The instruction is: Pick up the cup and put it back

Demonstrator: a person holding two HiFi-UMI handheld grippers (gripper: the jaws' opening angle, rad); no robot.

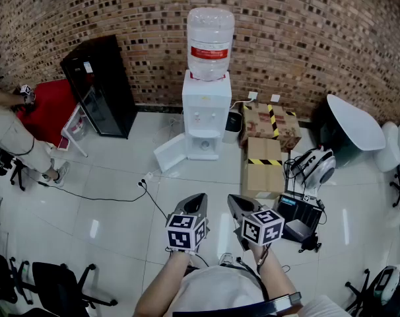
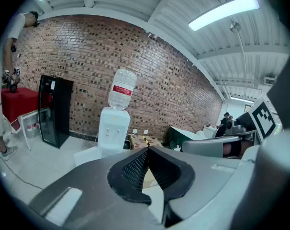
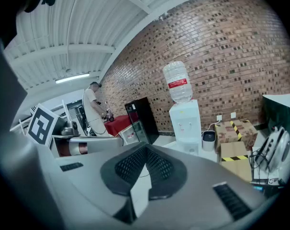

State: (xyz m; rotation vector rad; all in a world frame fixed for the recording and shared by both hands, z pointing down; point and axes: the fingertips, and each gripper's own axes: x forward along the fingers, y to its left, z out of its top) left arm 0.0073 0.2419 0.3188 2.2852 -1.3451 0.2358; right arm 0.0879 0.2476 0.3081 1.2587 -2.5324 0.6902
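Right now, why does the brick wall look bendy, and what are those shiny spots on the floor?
Head view: the wide lens bows the brick wall into a curve, and the glossy floor shows white glare patches. Left gripper view: black corners ring the picture, and the ceiling light glares white. Right gripper view: the wall bends there too.

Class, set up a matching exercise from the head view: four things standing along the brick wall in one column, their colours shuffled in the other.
Things:
1. water dispenser
2. glass-door cabinet
3. table
4. cardboard box

Colours:
A. red
B. brown with yellow-black tape
C. white
D. black

Pairs: 1-C, 2-D, 3-A, 4-B
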